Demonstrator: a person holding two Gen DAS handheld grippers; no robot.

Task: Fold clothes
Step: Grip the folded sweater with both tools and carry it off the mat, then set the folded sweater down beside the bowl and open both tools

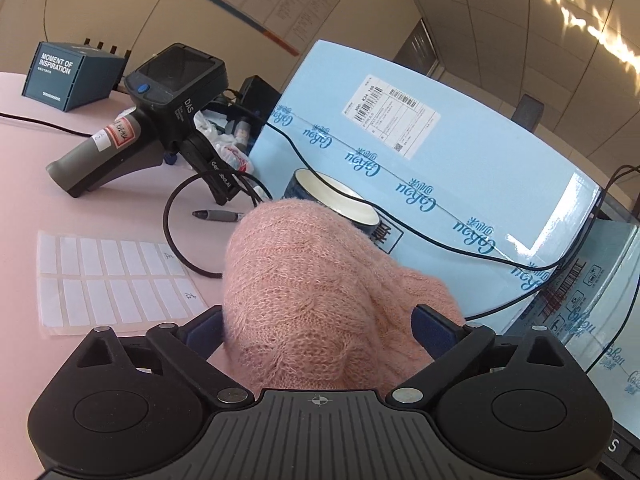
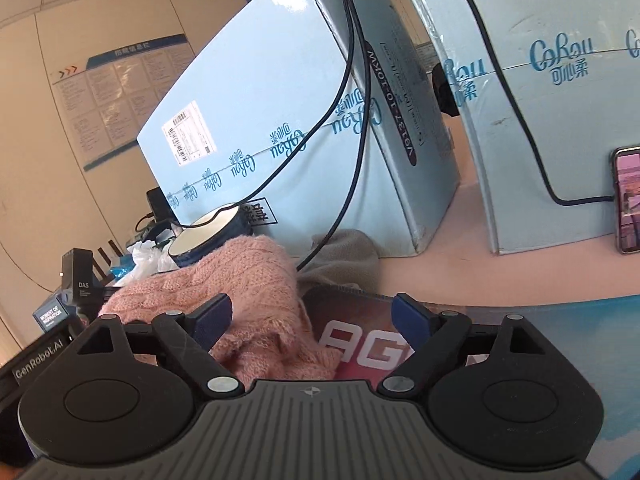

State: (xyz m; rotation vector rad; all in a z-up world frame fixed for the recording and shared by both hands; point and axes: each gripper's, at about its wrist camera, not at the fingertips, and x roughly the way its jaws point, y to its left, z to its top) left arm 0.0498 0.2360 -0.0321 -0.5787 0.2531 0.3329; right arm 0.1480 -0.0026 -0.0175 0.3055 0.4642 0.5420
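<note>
Sweater (image 1: pixel 304 300) sits bunched at twelve o'clock between the left gripper's (image 1: pixel 320 328) spread fingers, apparently released; right gripper's (image 2: pixel 312 316) fingers spread too.

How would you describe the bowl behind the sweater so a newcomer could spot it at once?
Start at the big pale blue carton standing on the pink table. At its foot, just behind the heaped pink knitted sweater, sits the bowl. It is dark blue outside and white inside, the only piece of crockery there, with a black cable running across its rim.

Blue boxes (image 1: pixel 420 152), a bowl (image 1: pixel 340 200) and cables (image 1: pixel 180 240) block ahead; bare pink tabletop (image 1: pixel 60 184) lies left.
</note>
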